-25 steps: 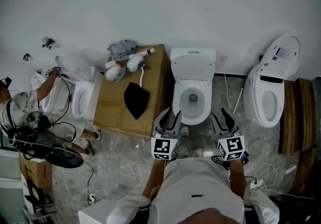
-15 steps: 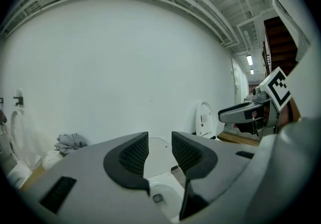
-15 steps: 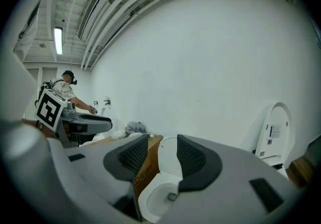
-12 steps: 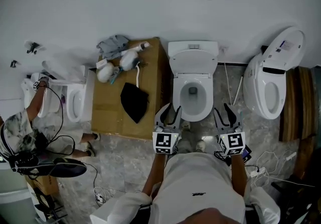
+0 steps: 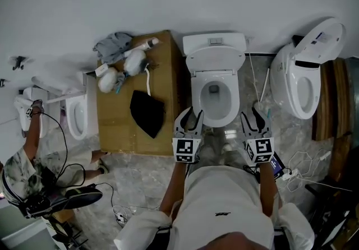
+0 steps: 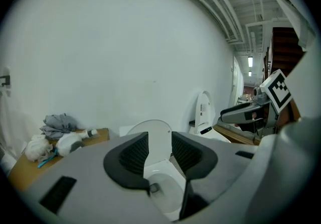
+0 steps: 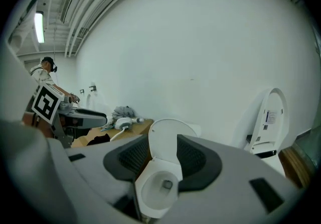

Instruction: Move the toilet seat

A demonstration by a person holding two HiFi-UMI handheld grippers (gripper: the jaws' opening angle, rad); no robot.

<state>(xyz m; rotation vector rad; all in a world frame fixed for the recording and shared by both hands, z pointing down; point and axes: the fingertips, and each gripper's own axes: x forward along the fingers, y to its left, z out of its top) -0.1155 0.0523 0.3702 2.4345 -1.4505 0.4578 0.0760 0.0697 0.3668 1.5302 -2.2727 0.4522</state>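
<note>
A white toilet [image 5: 231, 99] stands against the wall, its seat and lid [image 5: 216, 59] raised upright against the tank. My left gripper [image 5: 189, 113] hovers by the bowl's front left rim. My right gripper [image 5: 255, 112] hovers by the front right rim. Neither touches the toilet. Both are shut, jaws close together with nothing between them. In the left gripper view the raised lid [image 6: 149, 126] and bowl [image 6: 168, 188] show past the left gripper [image 6: 160, 152]. In the right gripper view the lid [image 7: 165, 137] and bowl [image 7: 160, 183] lie beyond the right gripper [image 7: 163, 156].
A cardboard box [image 5: 120, 123] stands left of the toilet, carrying a black cloth [image 5: 147, 113], rags and a bottle. A second toilet [image 5: 303, 89] with its lid up stands at the right beside wooden boards [image 5: 331, 114]. Cables [image 5: 297, 171] lie on the floor. A person [image 5: 28, 159] works at far left.
Both grippers have moved forward and down, from short of the bowl to either side of its front rim. Their jaws look unchanged. The person at the left has shifted.
</note>
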